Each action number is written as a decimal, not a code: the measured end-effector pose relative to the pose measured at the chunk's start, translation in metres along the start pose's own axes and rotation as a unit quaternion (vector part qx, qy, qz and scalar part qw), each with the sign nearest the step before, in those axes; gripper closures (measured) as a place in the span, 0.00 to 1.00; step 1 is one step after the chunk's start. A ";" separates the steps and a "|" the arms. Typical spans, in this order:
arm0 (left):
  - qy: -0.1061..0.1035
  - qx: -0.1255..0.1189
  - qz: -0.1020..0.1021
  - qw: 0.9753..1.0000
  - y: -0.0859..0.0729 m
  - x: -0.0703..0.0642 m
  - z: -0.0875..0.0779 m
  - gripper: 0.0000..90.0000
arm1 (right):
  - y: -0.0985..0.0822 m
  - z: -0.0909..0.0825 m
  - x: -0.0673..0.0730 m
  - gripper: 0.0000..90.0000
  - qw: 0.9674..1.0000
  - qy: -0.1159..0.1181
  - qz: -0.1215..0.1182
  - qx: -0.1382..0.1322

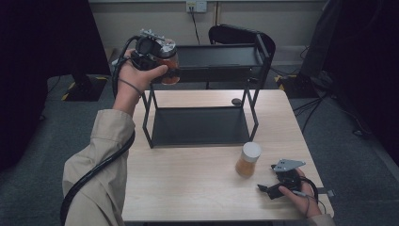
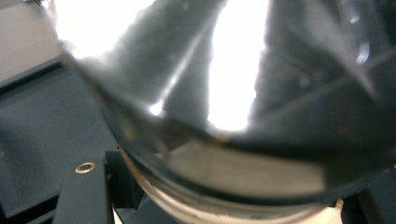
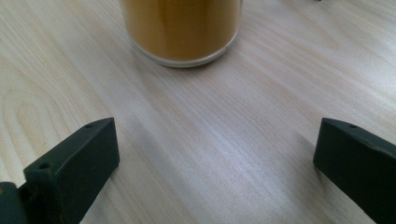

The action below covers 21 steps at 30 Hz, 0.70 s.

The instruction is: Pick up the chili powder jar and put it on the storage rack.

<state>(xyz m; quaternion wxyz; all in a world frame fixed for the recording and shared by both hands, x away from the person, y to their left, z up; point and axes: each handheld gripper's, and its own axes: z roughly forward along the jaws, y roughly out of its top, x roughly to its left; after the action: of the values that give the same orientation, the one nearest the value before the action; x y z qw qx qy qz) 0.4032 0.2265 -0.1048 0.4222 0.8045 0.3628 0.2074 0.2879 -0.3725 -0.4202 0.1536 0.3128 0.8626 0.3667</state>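
Observation:
A glass jar of amber stuff is up in the air at the left end of the black rack's top shelf, with my left gripper shut on it. The left gripper view has the jar's glass close up and blurred, with the shelf's black frame below it. A second amber jar with a white lid stands upright on the table at the front right. Just behind it, my right gripper rests low with nothing between its fingers. In the right gripper view this gripper stands open, apart from that jar's base.
The black two-tier rack's lower shelf sits on the wooden table. A small dark round thing lies on the table by the rack's right rear leg. A black chair stands behind the table.

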 end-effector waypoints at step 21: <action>0.017 0.005 -0.007 1.000 0.034 0.011 0.014 0.34 | 0.000 0.000 0.000 0.00 1.000 0.000 0.000 0.000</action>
<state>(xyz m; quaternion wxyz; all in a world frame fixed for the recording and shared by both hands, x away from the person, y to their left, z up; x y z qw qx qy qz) 0.4325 0.2145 -0.0843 0.4134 0.8003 0.3769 0.2157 0.2880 -0.3725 -0.4202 0.1534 0.3128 0.8626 0.3668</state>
